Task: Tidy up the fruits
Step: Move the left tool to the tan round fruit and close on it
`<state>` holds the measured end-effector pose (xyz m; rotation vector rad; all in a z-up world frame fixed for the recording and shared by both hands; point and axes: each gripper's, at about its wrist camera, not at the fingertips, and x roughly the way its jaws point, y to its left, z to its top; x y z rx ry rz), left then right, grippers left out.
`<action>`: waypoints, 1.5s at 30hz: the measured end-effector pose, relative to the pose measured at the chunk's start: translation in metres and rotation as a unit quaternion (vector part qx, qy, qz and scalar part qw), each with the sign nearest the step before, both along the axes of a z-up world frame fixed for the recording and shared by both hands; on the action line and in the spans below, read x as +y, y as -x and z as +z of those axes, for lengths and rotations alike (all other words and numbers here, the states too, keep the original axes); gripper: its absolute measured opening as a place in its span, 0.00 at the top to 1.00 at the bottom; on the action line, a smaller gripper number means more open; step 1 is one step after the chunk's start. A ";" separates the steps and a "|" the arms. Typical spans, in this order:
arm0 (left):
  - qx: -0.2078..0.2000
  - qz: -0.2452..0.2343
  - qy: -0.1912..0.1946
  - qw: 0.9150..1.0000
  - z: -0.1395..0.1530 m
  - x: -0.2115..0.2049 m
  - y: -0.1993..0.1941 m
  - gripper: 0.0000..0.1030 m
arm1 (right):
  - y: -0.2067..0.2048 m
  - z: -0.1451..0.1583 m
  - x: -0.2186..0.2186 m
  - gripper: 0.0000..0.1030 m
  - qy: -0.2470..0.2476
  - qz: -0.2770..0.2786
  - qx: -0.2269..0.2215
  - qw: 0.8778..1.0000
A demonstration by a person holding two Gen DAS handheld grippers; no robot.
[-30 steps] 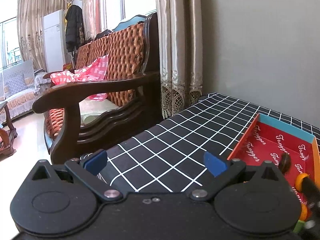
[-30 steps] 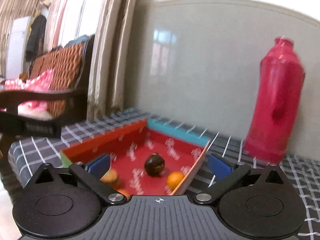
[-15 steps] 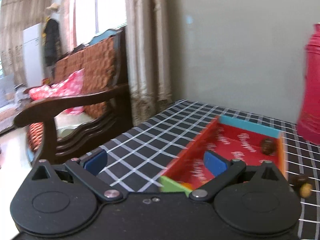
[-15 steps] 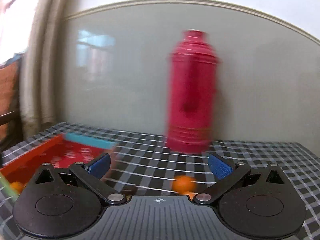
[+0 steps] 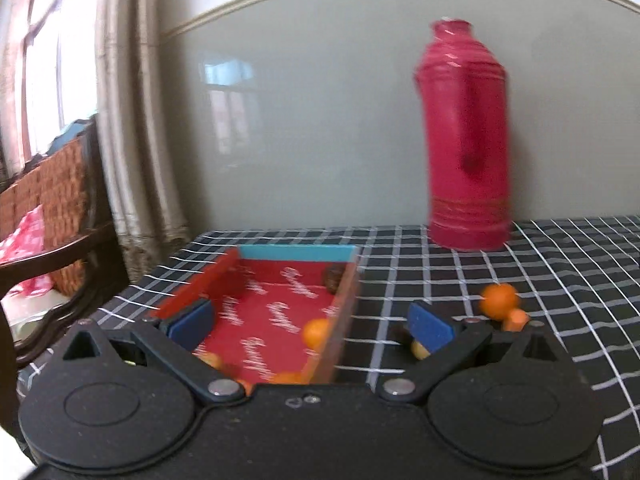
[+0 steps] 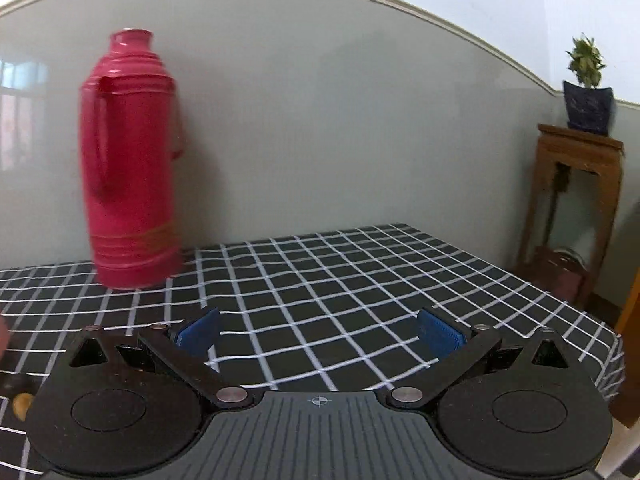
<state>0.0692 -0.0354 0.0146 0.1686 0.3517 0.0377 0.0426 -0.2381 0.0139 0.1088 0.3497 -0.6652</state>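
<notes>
Your left gripper is spread wide and empty, hovering over the near end of a shallow red tray on a black tablecloth with a white grid. Only the left view shows this tray: inside it a dark brown fruit sits at the far right corner, an orange fruit lies against the right wall, and more orange pieces show blurred at the near end. Right of the tray, loose on the cloth, an orange touches a smaller orange piece, and a pale yellow fruit peeks out just behind your right blue pad. A tall red thermos stands far back near the wall. Your right gripper is also spread wide and holds nothing; its view misses the tray but shows open cloth running to the table's right edge, a wooden stand with a potted plant beyond it, and a small yellowish fruit at the near left. At the far left of the left view, a wooden chair stands beside the table's left edge.
</notes>
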 end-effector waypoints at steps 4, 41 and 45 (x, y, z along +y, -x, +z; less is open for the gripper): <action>0.021 -0.013 -0.010 1.000 -0.013 -0.021 -0.003 0.06 | 0.003 -0.003 -0.012 0.00 -0.001 -0.012 0.017 1.000; 0.162 0.027 0.072 0.984 -0.054 -0.066 -0.084 0.71 | -0.001 -0.018 -0.010 0.00 0.031 0.081 0.039 0.996; 0.158 0.017 0.071 0.985 -0.055 -0.071 -0.081 0.84 | -0.001 -0.020 -0.009 0.00 0.047 0.082 0.041 0.995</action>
